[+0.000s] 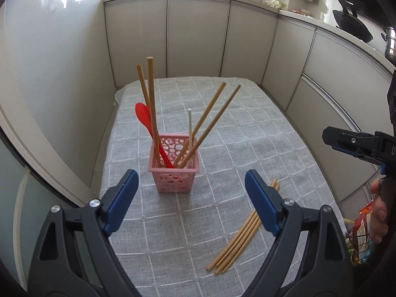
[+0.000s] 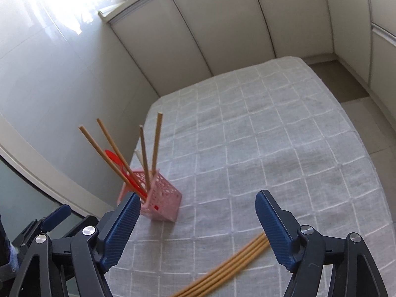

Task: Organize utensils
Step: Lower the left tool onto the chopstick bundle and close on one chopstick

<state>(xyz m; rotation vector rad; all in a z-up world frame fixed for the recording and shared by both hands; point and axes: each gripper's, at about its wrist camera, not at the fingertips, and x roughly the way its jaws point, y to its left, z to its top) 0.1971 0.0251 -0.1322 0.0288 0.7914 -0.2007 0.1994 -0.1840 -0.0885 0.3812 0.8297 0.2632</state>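
Left tool (image 1: 191, 201) and right tool (image 2: 198, 229): both spread, empty. Pink holder (image 1: 174, 167) mid-desk toward left edge, carrying four chopsticks, red spoon (image 1: 148, 128). Loose chopsticks (image 1: 243, 230) bundled near front-right edge. Risks: bundle rolls or scatters under pinch; light holder tips if leaning sticks bumped.

Loose chopsticks (image 2: 222, 267) blurred, perhaps edge-cut

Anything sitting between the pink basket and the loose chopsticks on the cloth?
No. In the left wrist view only bare grey checked tablecloth separates the pink basket from the loose chopsticks.
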